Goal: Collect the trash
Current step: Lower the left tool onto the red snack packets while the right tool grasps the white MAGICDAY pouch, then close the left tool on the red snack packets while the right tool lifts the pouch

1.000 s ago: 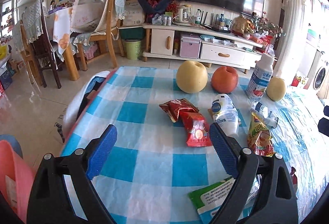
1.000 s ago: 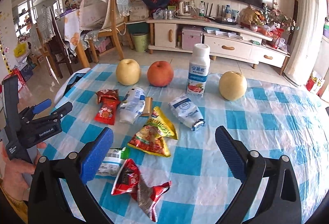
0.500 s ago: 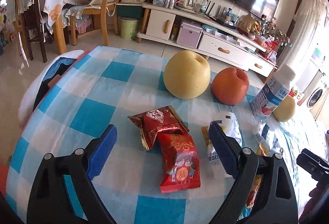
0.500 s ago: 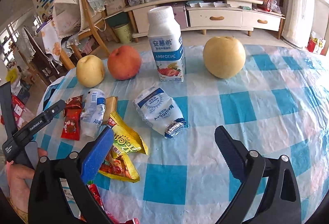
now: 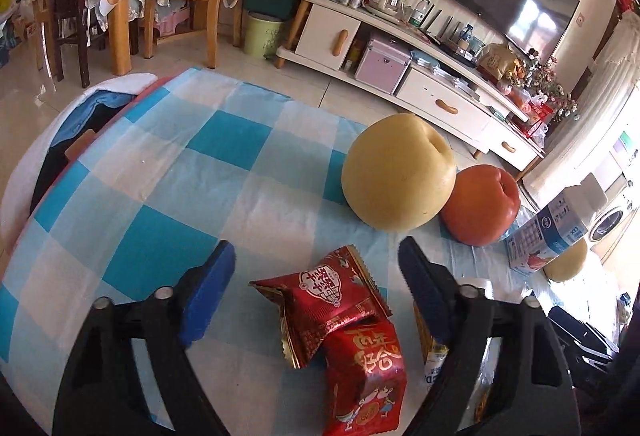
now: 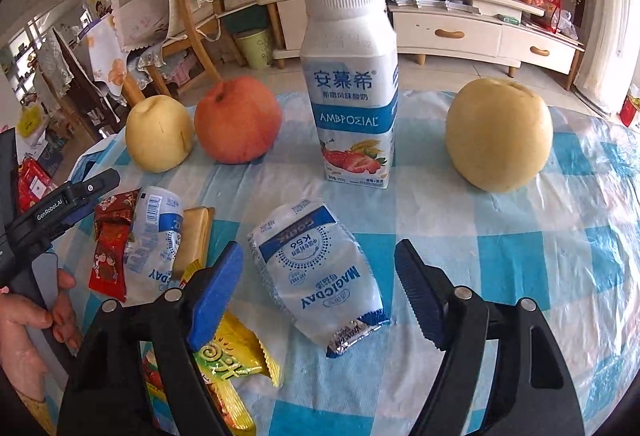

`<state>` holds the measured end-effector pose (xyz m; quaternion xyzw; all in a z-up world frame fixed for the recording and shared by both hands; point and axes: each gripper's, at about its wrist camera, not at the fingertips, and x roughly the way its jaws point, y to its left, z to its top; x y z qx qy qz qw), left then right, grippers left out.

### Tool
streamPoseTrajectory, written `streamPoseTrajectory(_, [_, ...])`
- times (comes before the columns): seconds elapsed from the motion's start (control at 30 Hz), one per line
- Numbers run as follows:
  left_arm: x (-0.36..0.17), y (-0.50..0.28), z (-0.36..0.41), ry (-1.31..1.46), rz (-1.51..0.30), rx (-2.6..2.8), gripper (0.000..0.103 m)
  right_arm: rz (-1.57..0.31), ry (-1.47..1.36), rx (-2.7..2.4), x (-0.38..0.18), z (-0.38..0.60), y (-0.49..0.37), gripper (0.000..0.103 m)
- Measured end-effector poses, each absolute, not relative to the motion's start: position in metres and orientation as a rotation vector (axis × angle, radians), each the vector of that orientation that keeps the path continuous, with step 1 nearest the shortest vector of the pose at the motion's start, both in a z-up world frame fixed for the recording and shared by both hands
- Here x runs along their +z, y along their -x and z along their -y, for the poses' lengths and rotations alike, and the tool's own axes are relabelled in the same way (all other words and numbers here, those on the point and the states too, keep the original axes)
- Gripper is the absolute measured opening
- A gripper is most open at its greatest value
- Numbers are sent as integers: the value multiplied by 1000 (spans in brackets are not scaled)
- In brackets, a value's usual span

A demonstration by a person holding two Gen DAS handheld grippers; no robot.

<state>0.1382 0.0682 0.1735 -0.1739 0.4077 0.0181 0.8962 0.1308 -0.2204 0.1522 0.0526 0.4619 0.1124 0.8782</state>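
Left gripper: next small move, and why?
Probably ease the left gripper a little further forward and down, then close. Its jaws are open and the two overlapping red snack wrappers lie between the blue pads on the checked tablecloth, apparently not yet gripped. The yellow pear beyond sits clear of the pads.

Bare checked tabletop (image 5: 168,171) lies open to the left of the two red wrappers (image 5: 332,320), giving a claw free passage there. Behind them a yellow pear (image 5: 396,171) and a red apple (image 5: 480,203) (touching each other) block the far side. The upright yogurt bottle (image 6: 352,75) stands close behind the white pouch (image 6: 320,272); open cloth lies to its right.
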Motion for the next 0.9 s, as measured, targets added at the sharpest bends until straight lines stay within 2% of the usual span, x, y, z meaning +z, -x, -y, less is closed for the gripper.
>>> streamPoseTrajectory(0.07, [167, -141, -67, 353, -870, 43, 67, -985, -88, 259, 144, 214, -136, 78])
streamPoseTrajectory(0.17, [166, -140, -60, 281, -869, 48, 65, -979, -15, 264, 141, 204, -137, 79])
streamPoseTrajectory(0.2, [165, -139, -57, 262, -869, 48, 65, -973, 14, 264, 140, 200, -136, 76])
streamPoseTrajectory(0.23, [165, -138, -54, 244, -868, 47, 65, -966, 39, 264, 140, 197, -135, 68])
streamPoseTrajectory(0.3, [165, -135, -48, 201, -872, 44, 64, -958, 82, 273, 140, 191, -132, 64])
streamPoseTrajectory(0.9, [167, -60, -11, 138, -898, -122, 63, -970, 202, 431, 149, 150, -74, 63])
